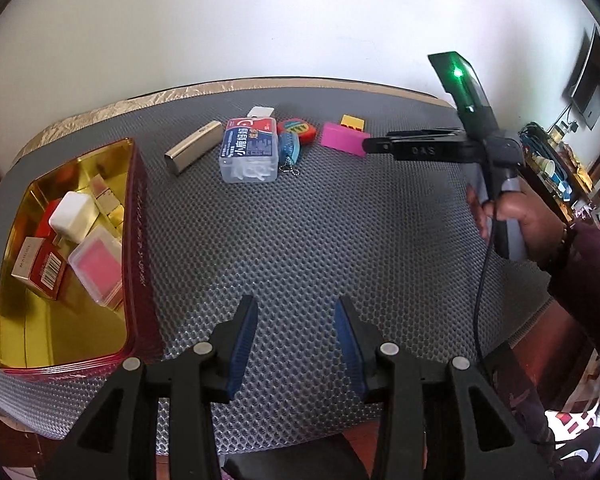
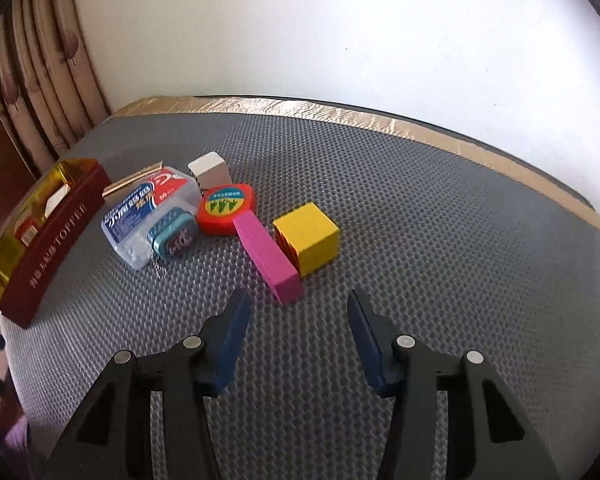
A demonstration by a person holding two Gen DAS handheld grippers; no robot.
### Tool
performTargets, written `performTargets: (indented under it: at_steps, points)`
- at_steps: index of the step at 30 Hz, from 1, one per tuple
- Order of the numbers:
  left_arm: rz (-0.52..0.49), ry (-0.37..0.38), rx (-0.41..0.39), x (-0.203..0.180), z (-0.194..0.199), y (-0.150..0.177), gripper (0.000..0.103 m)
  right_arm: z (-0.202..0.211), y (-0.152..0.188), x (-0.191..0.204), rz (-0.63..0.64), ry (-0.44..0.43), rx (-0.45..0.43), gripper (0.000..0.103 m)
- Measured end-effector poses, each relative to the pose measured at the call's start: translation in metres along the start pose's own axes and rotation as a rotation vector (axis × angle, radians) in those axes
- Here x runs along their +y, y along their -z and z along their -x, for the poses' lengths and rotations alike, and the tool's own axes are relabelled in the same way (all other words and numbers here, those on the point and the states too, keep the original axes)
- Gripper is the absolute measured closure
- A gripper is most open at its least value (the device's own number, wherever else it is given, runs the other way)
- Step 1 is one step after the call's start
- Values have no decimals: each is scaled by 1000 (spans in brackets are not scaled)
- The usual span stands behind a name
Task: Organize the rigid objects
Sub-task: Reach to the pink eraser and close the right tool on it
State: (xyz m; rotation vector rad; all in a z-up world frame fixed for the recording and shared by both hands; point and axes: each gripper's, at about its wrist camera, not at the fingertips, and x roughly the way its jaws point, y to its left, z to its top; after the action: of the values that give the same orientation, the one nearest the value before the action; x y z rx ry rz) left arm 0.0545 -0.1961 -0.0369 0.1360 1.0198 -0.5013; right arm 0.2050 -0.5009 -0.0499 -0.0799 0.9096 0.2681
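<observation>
From my right wrist, the gold bar [image 2: 130, 186] is mostly hidden behind the clear plastic box [image 2: 150, 216]. The red tin [image 2: 52, 248] runs off the left edge, its contents largely concealed by its wall.

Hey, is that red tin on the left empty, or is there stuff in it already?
Not empty. The red tin has no lid on and already holds a white block, a pink-filled clear case and small boxes.

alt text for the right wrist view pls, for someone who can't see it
The open, empty right gripper points down at a pink block lying against a yellow cube on a grey mat. Further left are a red-orange disc, a clear plastic box and a dark red tin.
</observation>
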Motion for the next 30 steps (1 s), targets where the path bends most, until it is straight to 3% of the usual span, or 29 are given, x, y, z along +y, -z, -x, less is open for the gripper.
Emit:
performTargets:
  at_steps: [6, 9, 10, 11, 16, 30]
  points:
    - [14, 23, 32, 12, -9, 0, 62, -15, -8, 6, 24, -21, 29, 57]
    - [12, 18, 50, 13, -13, 2, 62, -19, -10, 15, 45, -40, 48, 75]
    - [15, 19, 57, 14, -14, 3, 62, -19, -11, 19, 52, -45, 51, 85]
    - [19, 20, 61, 14, -15, 3, 62, -19, -11, 24, 61, -46, 57, 87]
    - [42, 33, 69, 20, -18, 3, 62, -16, -11, 42, 116, -28, 56, 88]
    - [45, 38, 83, 21, -23, 3, 62, -35, -27, 43, 54, -13, 108, 86]
